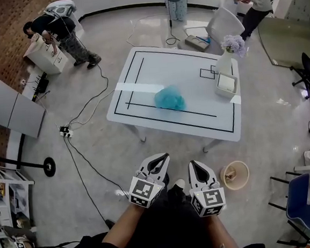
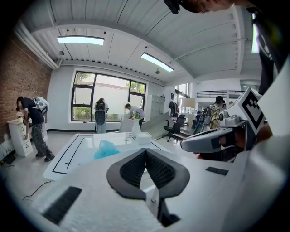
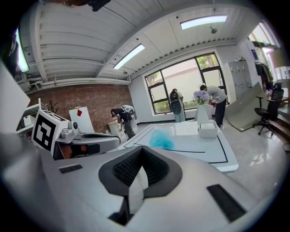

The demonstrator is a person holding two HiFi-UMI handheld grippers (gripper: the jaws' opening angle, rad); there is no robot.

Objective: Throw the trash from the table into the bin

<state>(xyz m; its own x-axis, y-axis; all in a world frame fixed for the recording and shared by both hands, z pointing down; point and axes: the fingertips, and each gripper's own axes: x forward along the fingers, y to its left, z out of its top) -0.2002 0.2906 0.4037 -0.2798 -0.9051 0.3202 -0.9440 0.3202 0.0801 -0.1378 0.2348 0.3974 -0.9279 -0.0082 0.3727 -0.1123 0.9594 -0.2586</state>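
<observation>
Blue trash (image 1: 169,98) on table (image 1: 182,69); L gripper (image 1: 160,157) & R gripper (image 1: 196,164) closed, empty.

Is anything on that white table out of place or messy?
Yes: a crumpled blue bag lies loose near the middle of the table, apart from the flower vase and white box standing tidily at its right edge. It looks like litter.

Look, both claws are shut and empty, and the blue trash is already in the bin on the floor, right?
No. In the head view the blue trash lies on the table, not in the bin. The left claw and right claw are shut and empty.
</observation>
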